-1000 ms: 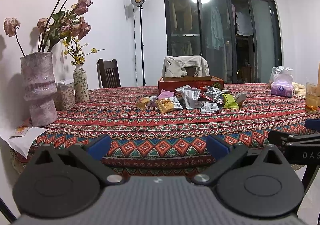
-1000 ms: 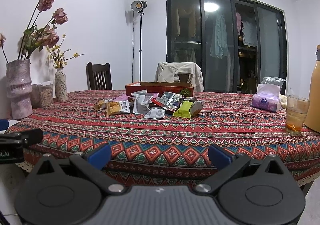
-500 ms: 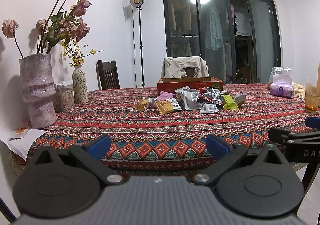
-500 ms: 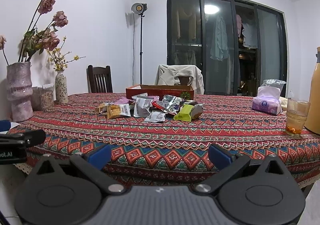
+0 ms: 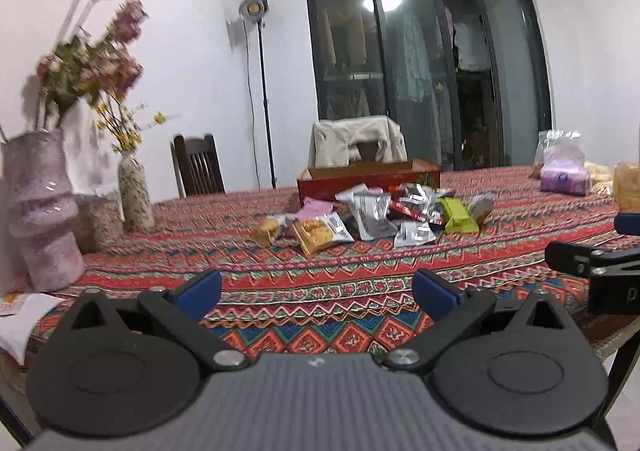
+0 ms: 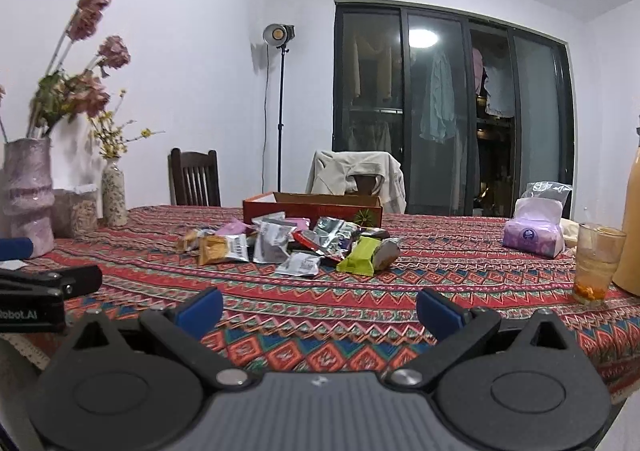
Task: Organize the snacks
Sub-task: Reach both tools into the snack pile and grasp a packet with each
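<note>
Both tools are spread wide and hold nothing. The left tool point(image 5: 316, 289) hangs over the near edge of the surface point(image 5: 320, 291), which is covered by a red patterned cloth; the right tool point(image 6: 320, 309) hangs over the same edge, beside the left one.

The snacks point(image 6: 292, 245) lie in a loose pile on the cloth, just in front of the red box point(image 6: 312, 207), on the side nearer the tools and well apart from both of them. In the pile, a green pack point(image 6: 360, 257) lies at the right end, silver packs point(image 6: 274, 245) in the middle, an orange pack point(image 6: 220, 249) at the left end and a pink pack point(image 6: 234, 227) close to the box. The box stands open-topped; what is inside cannot be told.

Left of the box stand a tall pink vase point(image 5: 40, 211) with flowers and a small vase point(image 5: 134, 195). Right of the box lie a tissue pack point(image 6: 532, 235), a glass point(image 6: 596, 261) and a bottle point(image 6: 632, 231) at the frame edge. Behind the box is a chair point(image 6: 356, 181) draped with a pale jacket.
</note>
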Demonstrator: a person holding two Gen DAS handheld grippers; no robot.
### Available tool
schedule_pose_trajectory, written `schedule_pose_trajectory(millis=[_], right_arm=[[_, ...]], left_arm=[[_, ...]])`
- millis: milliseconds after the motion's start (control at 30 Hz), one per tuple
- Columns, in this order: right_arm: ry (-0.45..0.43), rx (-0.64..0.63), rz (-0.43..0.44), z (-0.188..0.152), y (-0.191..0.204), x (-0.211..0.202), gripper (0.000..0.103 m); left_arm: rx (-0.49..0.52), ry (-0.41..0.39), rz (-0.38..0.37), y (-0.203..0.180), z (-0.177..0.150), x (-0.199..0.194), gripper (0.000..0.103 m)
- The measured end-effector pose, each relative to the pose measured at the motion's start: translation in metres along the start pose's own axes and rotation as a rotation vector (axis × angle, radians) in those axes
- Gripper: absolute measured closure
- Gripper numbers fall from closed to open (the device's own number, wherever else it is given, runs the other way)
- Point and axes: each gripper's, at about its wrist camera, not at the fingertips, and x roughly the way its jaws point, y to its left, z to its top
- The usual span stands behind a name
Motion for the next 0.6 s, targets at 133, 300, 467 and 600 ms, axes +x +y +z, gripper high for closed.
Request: schedule_pose_trajectory(millis=[133, 300, 467, 600], right_arm=[[0.027, 0.002, 0.011, 0.009, -0.01, 0.032, 0.0], [0.031, -0.011, 0.003, 0.021, -0.019, 0.069, 0.0], [0.024, -0.033, -0.012, 0.034, -0.021, 0.106, 0.0], [0.063, 0.034, 0.049, 0.044, -0.025, 0.139, 0.0]], left_arm=[[-0.032, 0.042, -0.042, 0.001, 0.007, 0.034, 0.0], [-0.071, 0.102, -0.057, 0.003, 0.017, 0.075, 0.0], [-0.067, 0.127, -0.061, 0.009, 0.031, 0.114, 0.0], [-0.064, 0.155, -0.075, 0.012, 0.04, 0.144, 0.0]])
